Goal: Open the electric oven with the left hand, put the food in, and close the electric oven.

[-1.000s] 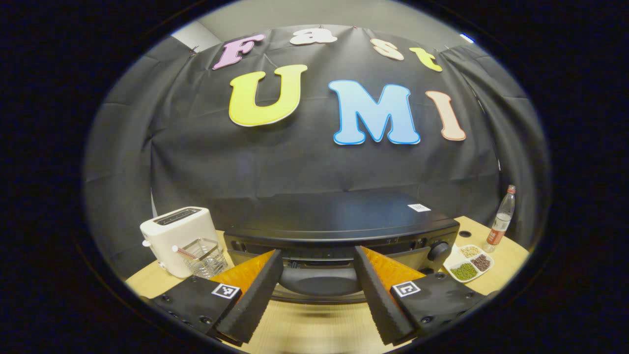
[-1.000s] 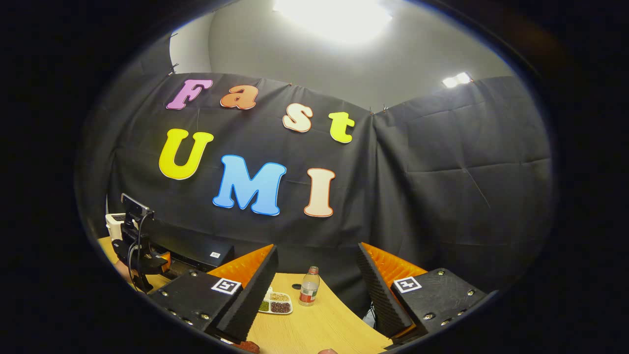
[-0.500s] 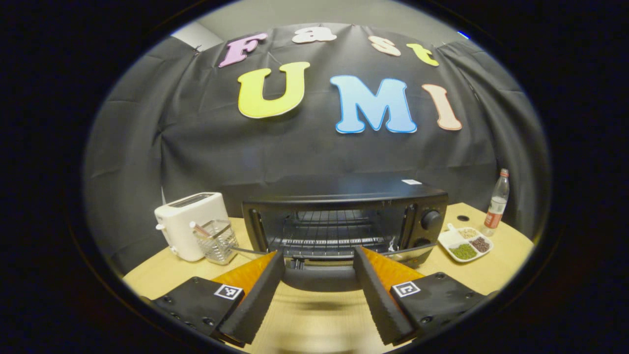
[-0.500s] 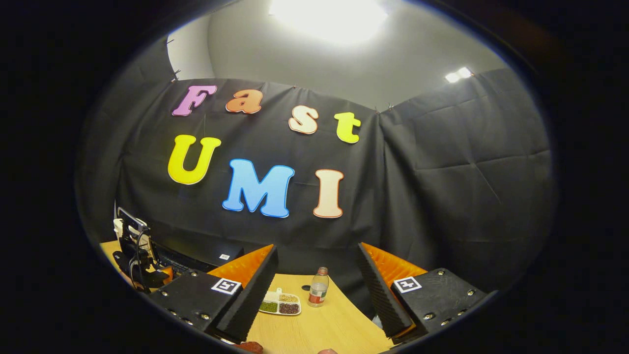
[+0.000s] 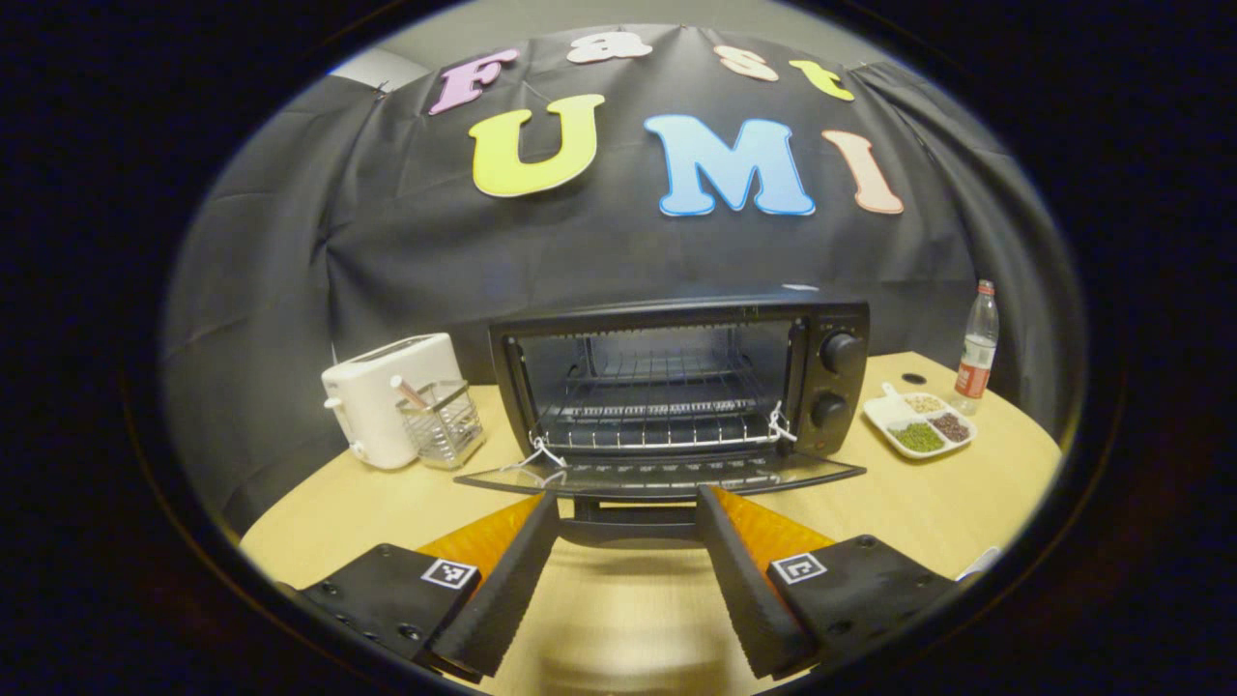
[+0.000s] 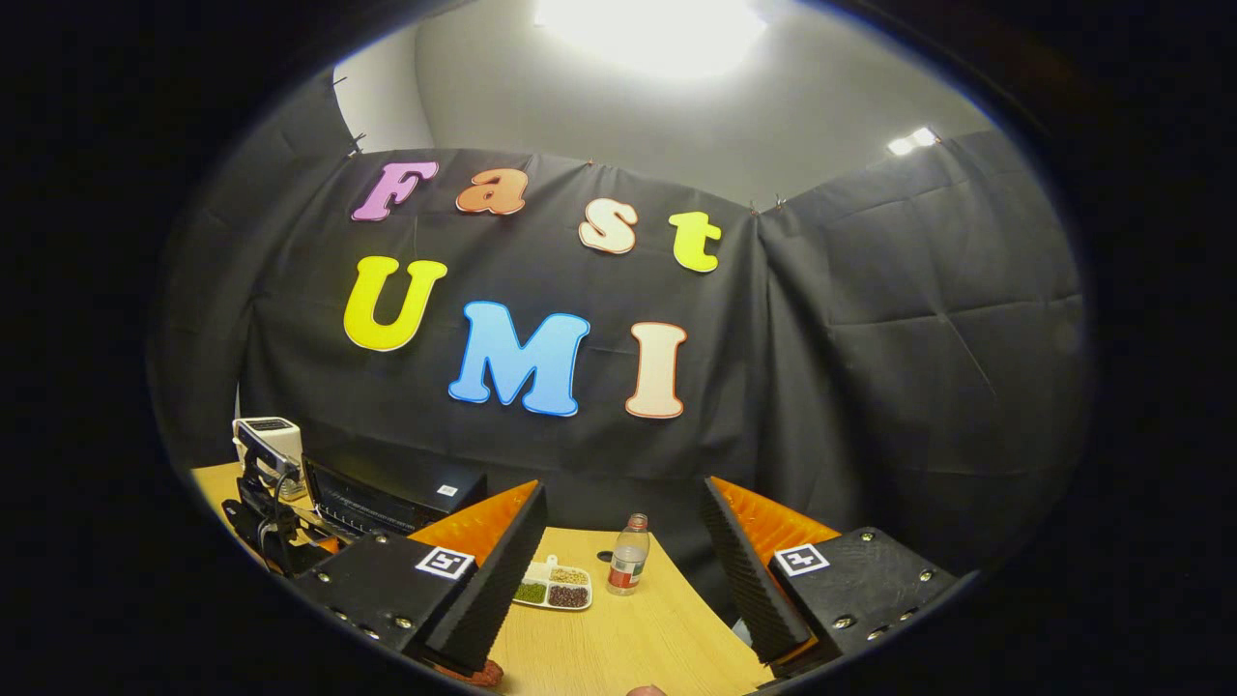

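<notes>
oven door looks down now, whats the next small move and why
Probably back the left gripper off the door handle: the oven door lies flat open, its rack bare, and the open fingers flank the handle without pressing. That clears the way for the food.

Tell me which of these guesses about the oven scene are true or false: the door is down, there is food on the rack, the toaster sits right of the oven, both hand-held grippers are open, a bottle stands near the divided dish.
1. The oven door is folded down. True.
2. Food lies on the oven rack. False: the rack is bare.
3. In the left gripper view the white toaster sits right of the oven. False: it sits to its left, beside a wire basket.
4. The left hand-held gripper and right hand-held gripper are open. True.
5. A bottle stands near the divided dish. True.
</notes>
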### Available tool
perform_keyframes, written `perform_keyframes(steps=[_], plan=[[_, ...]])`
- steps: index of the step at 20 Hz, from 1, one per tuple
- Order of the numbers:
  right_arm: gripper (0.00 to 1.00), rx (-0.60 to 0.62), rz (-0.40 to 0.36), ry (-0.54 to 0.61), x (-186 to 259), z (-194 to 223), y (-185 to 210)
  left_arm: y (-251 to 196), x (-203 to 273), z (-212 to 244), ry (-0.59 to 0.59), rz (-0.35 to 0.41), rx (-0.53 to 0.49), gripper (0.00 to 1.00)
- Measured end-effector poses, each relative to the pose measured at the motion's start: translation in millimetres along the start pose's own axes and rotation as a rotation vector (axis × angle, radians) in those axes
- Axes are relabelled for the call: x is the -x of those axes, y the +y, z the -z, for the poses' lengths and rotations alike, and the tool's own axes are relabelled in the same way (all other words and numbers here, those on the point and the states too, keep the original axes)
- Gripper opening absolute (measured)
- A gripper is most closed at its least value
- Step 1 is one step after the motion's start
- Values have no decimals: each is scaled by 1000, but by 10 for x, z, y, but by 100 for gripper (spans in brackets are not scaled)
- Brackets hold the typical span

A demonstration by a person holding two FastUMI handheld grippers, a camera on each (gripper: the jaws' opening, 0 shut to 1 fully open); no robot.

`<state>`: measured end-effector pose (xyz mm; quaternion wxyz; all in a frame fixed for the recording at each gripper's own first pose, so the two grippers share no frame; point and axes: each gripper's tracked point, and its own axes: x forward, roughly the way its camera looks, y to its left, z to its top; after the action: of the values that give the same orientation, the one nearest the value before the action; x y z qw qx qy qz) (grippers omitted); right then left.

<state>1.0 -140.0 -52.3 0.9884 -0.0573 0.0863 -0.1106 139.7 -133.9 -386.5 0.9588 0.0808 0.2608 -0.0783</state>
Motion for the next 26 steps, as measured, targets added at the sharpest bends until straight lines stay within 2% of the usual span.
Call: perform_keyframes(steps=[1,2,4,5,8,9,10,16,17,21,26], plan=[[97,8,-1,15,7,58,-15,3,21,47,7,-4,-7,95],[97,10,-5,30,26,114,-34,-11,42,84,11,-3,-11,99],[97,1,-13,59,74,205,-60,-48,98,151,13,-1,-20,99],[97,1,-14,74,84,261,-92,-67,121,181,15,-1,-28,95],[97,-14,-25,98,137,347,-176,-132,278,246,27,-3,-26,99],[97,-14,-34,101,153,376,-193,-137,367,226,22,-8,-13,95],[97,-13,-47,104,162,405,-200,-150,464,145,4,-15,0,99],[97,-73,-200,131,178,572,-2,-66,1211,-740,-177,-56,43,91],[97,-91,-242,151,187,636,78,-50,1363,-896,-213,-62,42,99],[97,-122,-376,256,226,936,356,19,1935,-1425,-327,-85,40,96],[98,-158,-451,453,285,1498,696,44,2329,-1779,-383,-66,48,99]])
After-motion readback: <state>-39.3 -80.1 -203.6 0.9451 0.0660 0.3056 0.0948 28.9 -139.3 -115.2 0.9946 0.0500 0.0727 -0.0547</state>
